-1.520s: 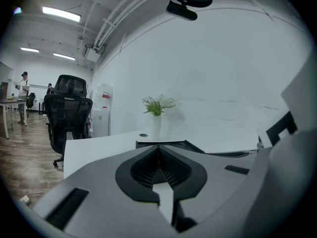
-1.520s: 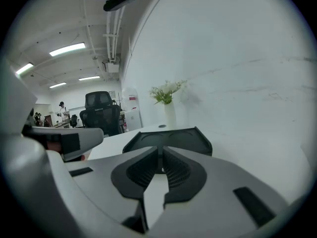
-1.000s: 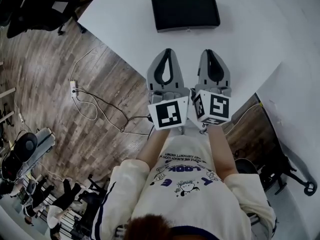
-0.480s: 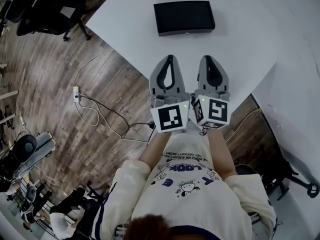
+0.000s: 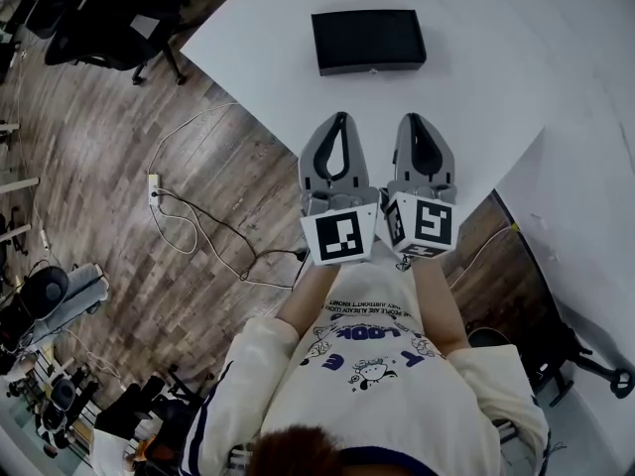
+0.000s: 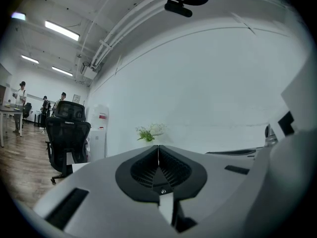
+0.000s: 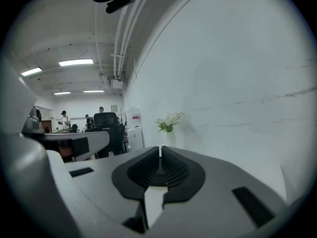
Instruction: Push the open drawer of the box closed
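A flat black box (image 5: 368, 40) lies on the white table (image 5: 496, 77), far from its front edge. From above I cannot tell where its drawer is or how it stands. My left gripper (image 5: 338, 119) and right gripper (image 5: 418, 119) are held side by side over the table's near edge, well short of the box and not touching it. Both are shut with nothing between the jaws. The left gripper (image 6: 158, 146) and right gripper (image 7: 160, 148) views face a white wall and a small plant (image 6: 150, 132); the box does not show there.
The table's near-left edge runs diagonally over a wooden floor (image 5: 119, 167) with a power strip and cables (image 5: 184, 206). Office chairs (image 5: 109, 18) stand at the far left. A second white surface (image 5: 585, 226) lies at the right. People stand far off in the left gripper view.
The head view has shifted a little, so the box and grippers sit slightly lower in the picture. The grippers stay side by side at about the same distance from the box.
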Demonstrator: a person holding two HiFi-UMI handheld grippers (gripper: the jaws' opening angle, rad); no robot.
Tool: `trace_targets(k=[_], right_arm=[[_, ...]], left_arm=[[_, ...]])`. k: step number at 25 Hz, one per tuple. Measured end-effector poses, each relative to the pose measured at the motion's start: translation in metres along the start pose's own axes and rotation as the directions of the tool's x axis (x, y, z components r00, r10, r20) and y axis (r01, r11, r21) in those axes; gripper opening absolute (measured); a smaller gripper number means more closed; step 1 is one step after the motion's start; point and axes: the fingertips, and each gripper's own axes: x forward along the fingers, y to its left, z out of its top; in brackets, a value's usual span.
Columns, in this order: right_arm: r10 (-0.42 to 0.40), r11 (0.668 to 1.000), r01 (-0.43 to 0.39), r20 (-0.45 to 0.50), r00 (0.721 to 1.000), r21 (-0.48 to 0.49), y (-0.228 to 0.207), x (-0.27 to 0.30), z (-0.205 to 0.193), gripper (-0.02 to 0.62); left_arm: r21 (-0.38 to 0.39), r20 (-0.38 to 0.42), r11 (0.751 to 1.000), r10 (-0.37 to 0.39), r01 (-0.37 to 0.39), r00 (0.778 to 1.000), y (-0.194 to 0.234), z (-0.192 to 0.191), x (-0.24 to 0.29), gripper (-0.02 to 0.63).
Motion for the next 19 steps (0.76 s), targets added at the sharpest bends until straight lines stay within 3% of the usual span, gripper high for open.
trace_targets(k=[19], right_arm=[[0.015,0.999,-0.013,0.060,0.998,-0.031,0.005,-0.016,0.019,0.035]], left_arm=[[0.019,0.025,1.000,0.007,-0.008,1.000,0.000,0.015,-0.013,0.012]])
